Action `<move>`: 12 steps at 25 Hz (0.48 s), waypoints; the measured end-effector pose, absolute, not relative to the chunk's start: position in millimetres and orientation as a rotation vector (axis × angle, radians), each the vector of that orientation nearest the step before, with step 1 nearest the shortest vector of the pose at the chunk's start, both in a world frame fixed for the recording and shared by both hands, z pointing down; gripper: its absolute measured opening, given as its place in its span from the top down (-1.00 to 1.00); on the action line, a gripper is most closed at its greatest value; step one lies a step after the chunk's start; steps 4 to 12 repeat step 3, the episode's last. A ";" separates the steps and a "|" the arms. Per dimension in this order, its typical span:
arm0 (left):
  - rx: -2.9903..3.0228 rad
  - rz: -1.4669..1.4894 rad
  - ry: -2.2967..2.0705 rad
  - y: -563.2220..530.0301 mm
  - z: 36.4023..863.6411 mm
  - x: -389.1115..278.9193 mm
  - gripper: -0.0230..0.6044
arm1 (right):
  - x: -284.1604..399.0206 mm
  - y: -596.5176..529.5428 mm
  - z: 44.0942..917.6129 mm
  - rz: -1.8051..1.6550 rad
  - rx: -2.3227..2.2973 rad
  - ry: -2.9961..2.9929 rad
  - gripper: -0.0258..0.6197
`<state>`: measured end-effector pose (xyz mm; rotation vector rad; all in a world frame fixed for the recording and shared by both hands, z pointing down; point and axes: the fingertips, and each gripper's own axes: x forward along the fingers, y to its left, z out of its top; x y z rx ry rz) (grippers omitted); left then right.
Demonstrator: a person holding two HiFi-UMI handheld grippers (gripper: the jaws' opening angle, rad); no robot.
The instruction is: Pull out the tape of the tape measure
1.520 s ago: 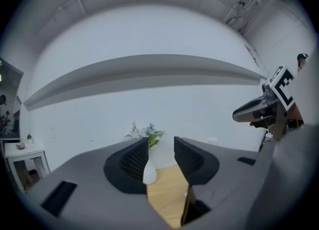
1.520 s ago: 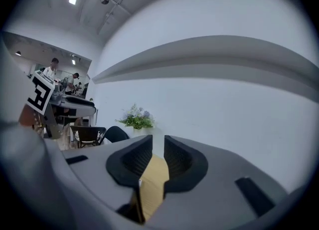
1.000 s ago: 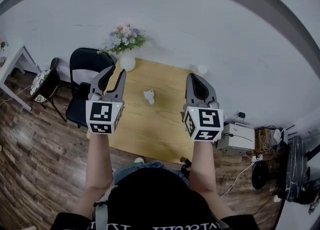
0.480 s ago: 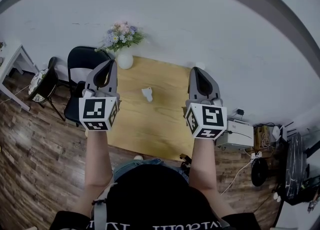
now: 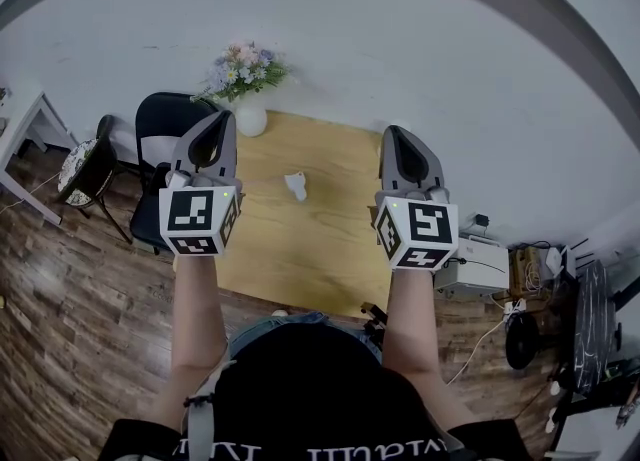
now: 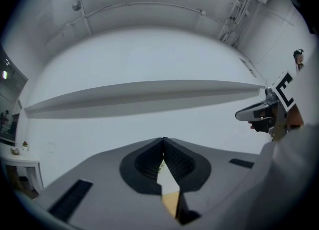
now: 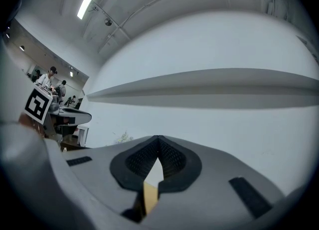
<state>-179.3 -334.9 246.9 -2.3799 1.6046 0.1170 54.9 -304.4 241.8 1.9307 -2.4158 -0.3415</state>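
I'm holding both grippers over the table (image 5: 300,259), left and right, well apart. The left gripper (image 5: 219,121) is showing its fingers (image 6: 175,160) pressed together on nothing, and the right gripper (image 5: 394,135) is doing the same. The tape measure (image 5: 296,186) is lying on the table's far half between them, touching neither.

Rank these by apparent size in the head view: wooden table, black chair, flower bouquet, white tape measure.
Largest to smallest:
1. wooden table
2. black chair, partly hidden
3. flower bouquet
4. white tape measure, clearly the smallest
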 end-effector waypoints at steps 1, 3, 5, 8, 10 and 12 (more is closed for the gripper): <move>-2.380 0.115 1.605 -334.1 247.2 -179.8 0.89 | 55.1 -303.5 241.4 -0.344 1.931 -2.414 0.88; -2.381 0.114 1.604 -332.9 247.2 -180.4 0.89 | 55.9 -302.1 240.5 -0.347 1.933 -2.409 0.88; -2.381 0.114 1.604 -332.9 247.2 -180.4 0.89 | 55.9 -302.1 240.5 -0.347 1.933 -2.409 0.88; -2.381 0.114 1.604 -332.9 247.2 -180.4 0.89 | 55.9 -302.1 240.5 -0.347 1.933 -2.409 0.88; -2.381 0.114 1.604 -332.9 247.2 -180.4 0.89 | 55.9 -302.1 240.5 -0.347 1.933 -2.409 0.88; -2.381 0.114 1.604 -332.9 247.2 -180.4 0.89 | 55.9 -302.1 240.5 -0.347 1.933 -2.409 0.88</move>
